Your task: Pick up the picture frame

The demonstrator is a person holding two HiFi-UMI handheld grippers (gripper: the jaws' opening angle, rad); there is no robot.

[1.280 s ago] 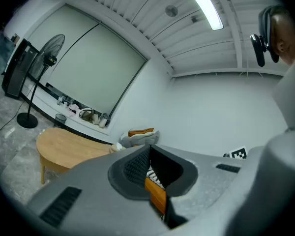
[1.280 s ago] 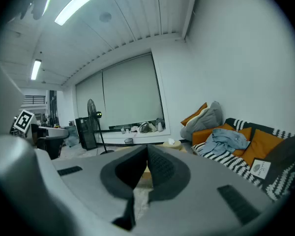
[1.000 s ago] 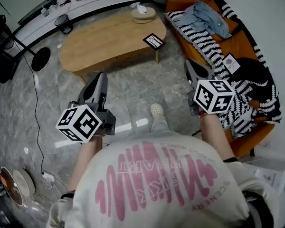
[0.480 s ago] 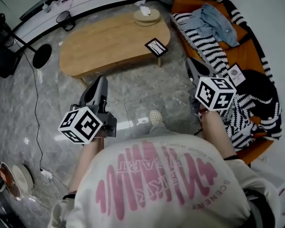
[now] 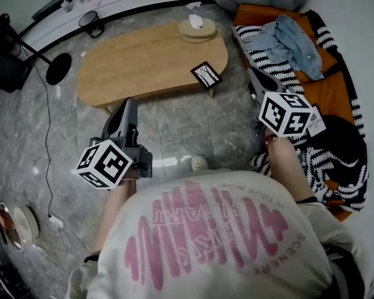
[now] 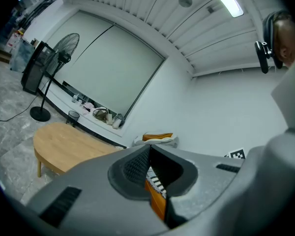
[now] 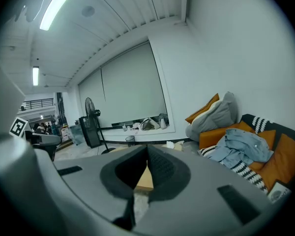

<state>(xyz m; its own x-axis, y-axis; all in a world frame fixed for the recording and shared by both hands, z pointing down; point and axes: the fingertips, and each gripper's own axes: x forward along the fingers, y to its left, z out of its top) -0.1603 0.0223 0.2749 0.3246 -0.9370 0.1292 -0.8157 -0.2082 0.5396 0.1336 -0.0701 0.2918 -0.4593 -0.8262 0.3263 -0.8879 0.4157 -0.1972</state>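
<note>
The left hand-held gripper (image 5: 126, 106) and right hand-held gripper (image 5: 255, 75) are both closed and empty, apart from the picture frame (image 5: 206, 74) at the wooden counter's (image 5: 143, 58) near right edge.

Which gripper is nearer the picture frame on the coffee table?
Right. The right gripper is just right of the picture frame, off the table's end; the left gripper is farther, at the table's near edge.
</note>
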